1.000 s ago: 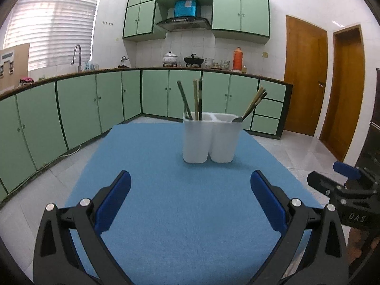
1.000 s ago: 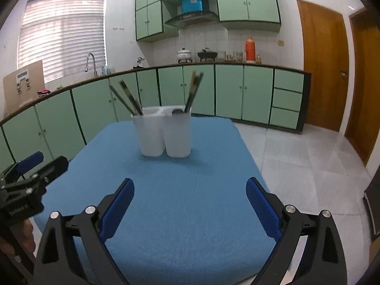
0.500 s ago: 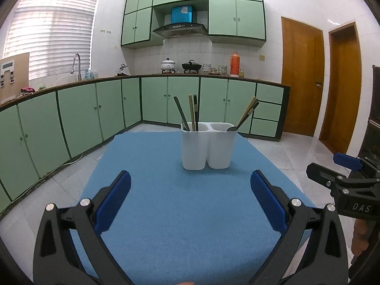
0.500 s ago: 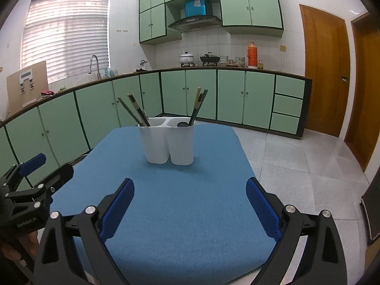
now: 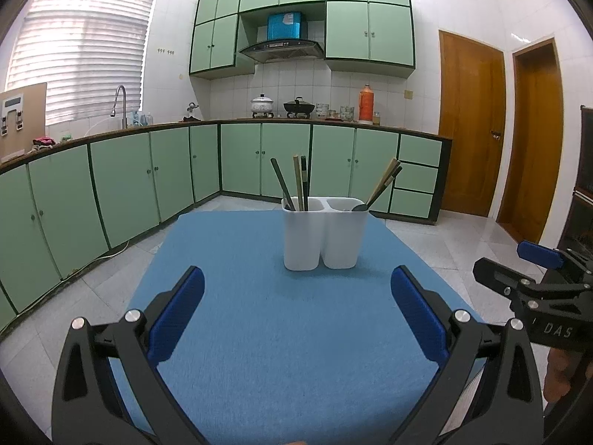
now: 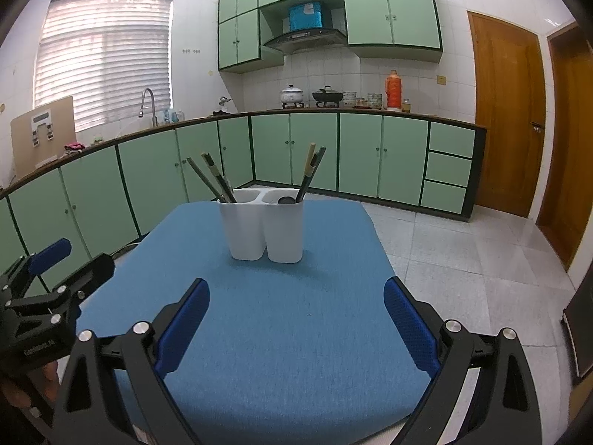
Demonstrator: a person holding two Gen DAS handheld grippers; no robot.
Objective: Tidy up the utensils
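both claws, left (image 5: 296,311) & right (image 6: 296,319), gape empty, well back from holder (image 5: 325,237) on worktop (image 5: 259,333). utensils look sorted; next: approach slow, grip one stick high.

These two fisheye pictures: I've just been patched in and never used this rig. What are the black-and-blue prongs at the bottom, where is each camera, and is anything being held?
There is no robot arm. A person carries two hand-held grippers, each with a camera looking forward along its two fingers.

In the left wrist view, the prongs at the bottom are the left gripper; the right gripper shows at the right edge. In the right wrist view, the same right gripper sits at the bottom and the left one appears at the left edge.

Both are open and hold nothing, and neither touches anything.

Ahead is a table with a blue cloth. On it stands a white two-compartment holder. Chopsticks stand in its left compartment; more chopsticks and what looks like a spoon are in the right one. Nothing else lies on the cloth.
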